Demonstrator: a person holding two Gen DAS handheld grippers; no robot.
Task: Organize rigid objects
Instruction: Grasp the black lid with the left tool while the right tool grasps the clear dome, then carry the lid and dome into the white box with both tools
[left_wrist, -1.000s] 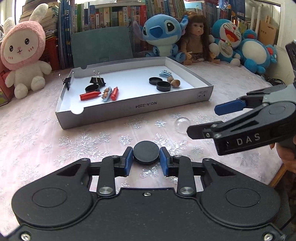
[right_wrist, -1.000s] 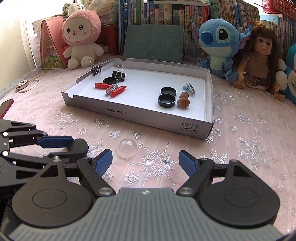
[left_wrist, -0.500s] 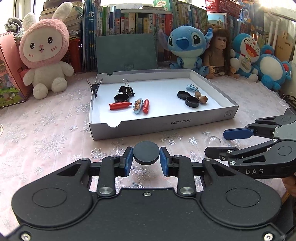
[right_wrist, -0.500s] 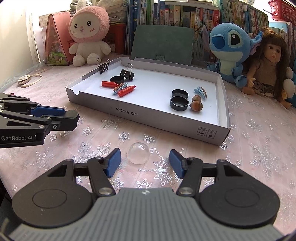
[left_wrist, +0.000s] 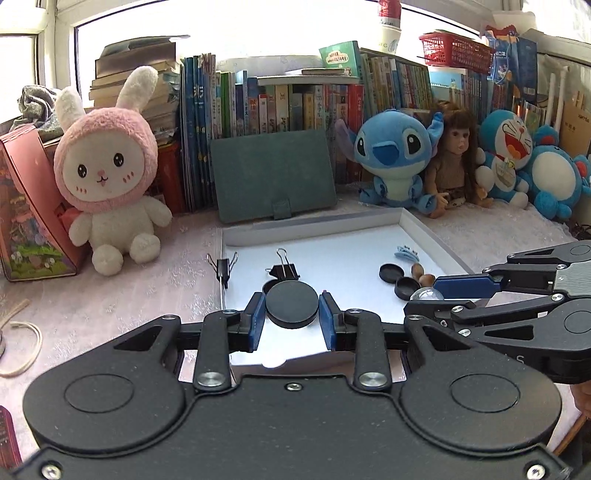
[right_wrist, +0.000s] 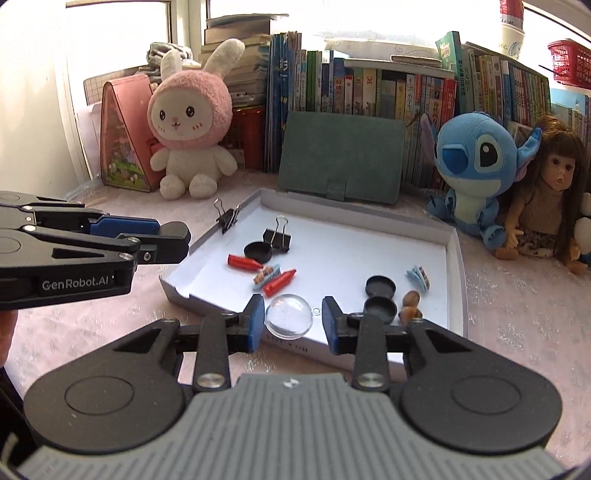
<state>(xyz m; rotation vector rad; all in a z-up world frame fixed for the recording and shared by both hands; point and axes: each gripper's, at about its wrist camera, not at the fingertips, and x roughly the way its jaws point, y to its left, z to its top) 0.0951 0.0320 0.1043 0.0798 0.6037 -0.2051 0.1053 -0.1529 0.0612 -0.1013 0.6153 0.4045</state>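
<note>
Both our grippers have lifted off the cloth: our left gripper (left_wrist: 291, 319) stays clamped on the black disc (left_wrist: 291, 303), our right gripper (right_wrist: 291, 323) is closing on the clear ball (right_wrist: 289, 315). Just ahead lies the tray (right_wrist: 455, 258), the right one nearer.

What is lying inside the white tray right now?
White tray holds two red crayons, black caps, a binder clip, hair clips, nuts; claws cover its front.

Binder clips (right_wrist: 277, 238) and caps (right_wrist: 379, 285) are laid in the tray (right_wrist: 456, 258), with plush toys (right_wrist: 190, 122) ranged behind it.
</note>
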